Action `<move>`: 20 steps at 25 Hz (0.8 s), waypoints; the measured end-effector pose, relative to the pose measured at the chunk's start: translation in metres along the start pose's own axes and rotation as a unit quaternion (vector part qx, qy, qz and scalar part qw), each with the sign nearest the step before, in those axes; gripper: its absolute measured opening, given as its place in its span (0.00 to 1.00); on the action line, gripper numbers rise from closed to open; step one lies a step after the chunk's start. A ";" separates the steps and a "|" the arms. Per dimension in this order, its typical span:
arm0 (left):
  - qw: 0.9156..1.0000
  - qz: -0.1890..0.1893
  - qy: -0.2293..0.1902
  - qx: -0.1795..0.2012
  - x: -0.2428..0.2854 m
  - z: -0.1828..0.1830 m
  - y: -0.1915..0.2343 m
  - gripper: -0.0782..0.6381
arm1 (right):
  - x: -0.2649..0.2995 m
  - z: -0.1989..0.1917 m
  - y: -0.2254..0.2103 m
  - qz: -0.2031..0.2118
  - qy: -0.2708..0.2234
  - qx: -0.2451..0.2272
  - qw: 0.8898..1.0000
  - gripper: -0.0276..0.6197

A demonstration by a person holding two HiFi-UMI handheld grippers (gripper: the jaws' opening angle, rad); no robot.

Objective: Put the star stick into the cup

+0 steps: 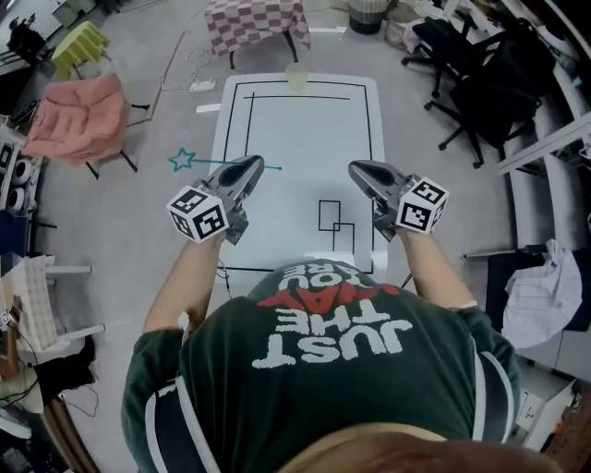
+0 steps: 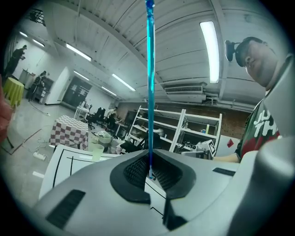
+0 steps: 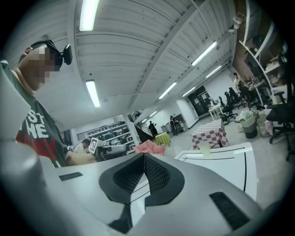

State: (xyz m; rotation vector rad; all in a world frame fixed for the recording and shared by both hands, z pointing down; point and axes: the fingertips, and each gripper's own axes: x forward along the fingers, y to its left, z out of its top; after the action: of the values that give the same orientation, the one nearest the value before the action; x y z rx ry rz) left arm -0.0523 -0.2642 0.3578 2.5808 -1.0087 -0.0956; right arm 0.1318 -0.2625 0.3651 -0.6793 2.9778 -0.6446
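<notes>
Teal star stick (image 1: 211, 163), white table (image 1: 305, 139)

Bright ceiling strip lights (image 2: 209, 50); sharp pictures; fisheye-bent, dark-vignetted edges.

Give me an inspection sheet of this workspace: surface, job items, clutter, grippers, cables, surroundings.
Surface: white table with black line markings.
Job's things: star stick held level, star end past the table's left edge; cup upright at the far edge.
Clutter: nothing seen on the table.
Grippers: left gripper jaws shut on the star stick; right gripper jaws shut, empty.
Cables: power strip and cords on the floor by the far left corner.
Surroundings: checked-cloth table, pink-draped chair, office chairs.
</notes>
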 end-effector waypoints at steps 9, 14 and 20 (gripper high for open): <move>1.000 -0.006 -0.007 -0.010 0.053 0.020 0.072 0.13 | 0.044 0.024 -0.061 -0.010 0.010 -0.017 1.000 0.09; 1.000 -0.005 -0.004 -0.006 0.094 0.027 0.115 0.13 | 0.074 0.033 -0.112 -0.010 0.006 -0.018 1.000 0.09; 1.000 -0.007 -0.004 -0.005 0.154 0.031 0.183 0.13 | 0.120 0.041 -0.186 -0.010 -0.001 -0.023 1.000 0.09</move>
State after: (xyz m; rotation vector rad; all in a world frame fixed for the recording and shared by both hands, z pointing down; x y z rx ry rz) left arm -0.0617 -0.5006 0.4051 2.5818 -0.9906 -0.1146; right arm 0.1039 -0.4818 0.4098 -0.7139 2.9955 -0.5791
